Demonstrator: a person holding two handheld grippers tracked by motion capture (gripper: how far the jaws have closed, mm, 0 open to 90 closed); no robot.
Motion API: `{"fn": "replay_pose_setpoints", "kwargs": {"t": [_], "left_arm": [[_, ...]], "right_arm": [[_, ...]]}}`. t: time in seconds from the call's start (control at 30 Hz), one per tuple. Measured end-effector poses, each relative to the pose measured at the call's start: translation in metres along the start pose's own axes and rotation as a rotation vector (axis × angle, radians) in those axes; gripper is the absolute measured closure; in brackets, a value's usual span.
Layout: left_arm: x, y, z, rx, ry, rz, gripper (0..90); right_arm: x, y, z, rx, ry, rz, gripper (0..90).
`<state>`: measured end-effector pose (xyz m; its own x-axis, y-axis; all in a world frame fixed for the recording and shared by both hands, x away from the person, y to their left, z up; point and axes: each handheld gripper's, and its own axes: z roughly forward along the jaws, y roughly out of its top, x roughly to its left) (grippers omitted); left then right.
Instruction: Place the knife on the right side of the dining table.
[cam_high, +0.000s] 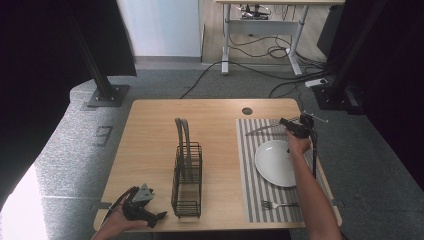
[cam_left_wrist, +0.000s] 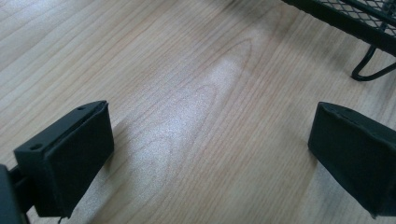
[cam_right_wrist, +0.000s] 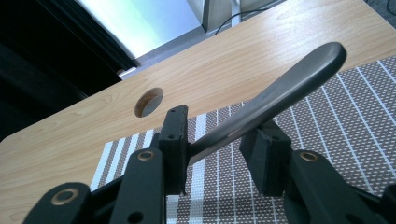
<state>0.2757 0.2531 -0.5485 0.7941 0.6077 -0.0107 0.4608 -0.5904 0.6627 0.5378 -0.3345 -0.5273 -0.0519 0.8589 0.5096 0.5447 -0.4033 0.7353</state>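
The right gripper has a knife between its loosened jaws above the mat; the left gripper rests with jaws spread on the table.

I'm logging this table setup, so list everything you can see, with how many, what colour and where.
Table: one, light wood, centre of the high view.
Placemat: one, striped grey and white, on the table's right part.
Plate: one, white, on the placemat.
Fork: one, silver, on the placemat's near end.
Knife: one, grey metal, between the right gripper's jaws above the placemat's far end.
Wire caddy: one, black, mid-table.
Desk: one, white legs, in the background.
Cables: several, black, on the grey floor.
Left gripper: black, jaws wide open over bare wood.
Right gripper: black, jaws around the knife.
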Motion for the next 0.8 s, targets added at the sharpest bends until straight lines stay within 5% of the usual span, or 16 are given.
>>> {"fn": "replay_pose_setpoints", "kwargs": {"t": [0.8], "left_arm": [[0.0, 0.0, 0.0, 0.0, 0.001, -0.001, 0.0]], "right_arm": [[-0.016, -0.008, 0.01, 0.075, -0.066, 0.092, 54.6]]}}
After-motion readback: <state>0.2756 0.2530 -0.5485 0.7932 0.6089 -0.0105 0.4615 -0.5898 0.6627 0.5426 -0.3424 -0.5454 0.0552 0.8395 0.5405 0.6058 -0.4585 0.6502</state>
